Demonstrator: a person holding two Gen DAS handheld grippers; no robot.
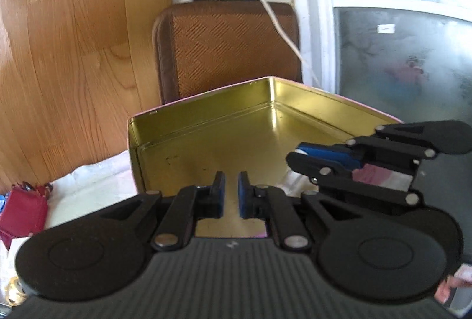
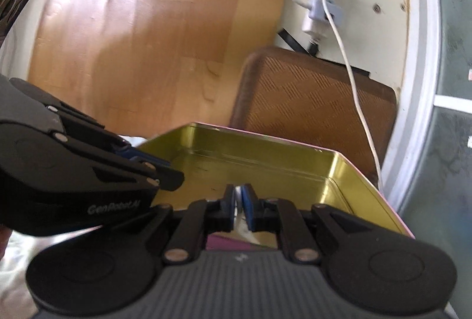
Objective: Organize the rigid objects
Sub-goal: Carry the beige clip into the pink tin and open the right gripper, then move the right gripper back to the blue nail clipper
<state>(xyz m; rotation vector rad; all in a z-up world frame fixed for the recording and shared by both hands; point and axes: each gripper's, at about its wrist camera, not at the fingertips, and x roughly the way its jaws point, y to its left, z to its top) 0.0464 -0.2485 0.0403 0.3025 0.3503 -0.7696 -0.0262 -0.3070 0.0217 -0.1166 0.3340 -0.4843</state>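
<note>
the open gold tin (image 1: 236,136), empty inside with a pink outer rim, sits just ahead of both tools, in front of a brown woven chair back (image 1: 227,44). the left tool (image 1: 231,195) hangs over the tin's near edge, its pads nearly together with nothing between them. the right tool (image 2: 239,207) is also close to shut; something pale shows in the narrow gap between its pads, though whether it is held is unclear. both tools are about equally near the tin. the left tool's body, seen from the right wrist, reads "genrobot.ai" (image 2: 113,207). a red pouch (image 1: 22,215) lies well left of the tin.

Tin (image 1: 206,142), red pouch (image 1: 23,210) on cloth (image 1: 88,180)
</note>
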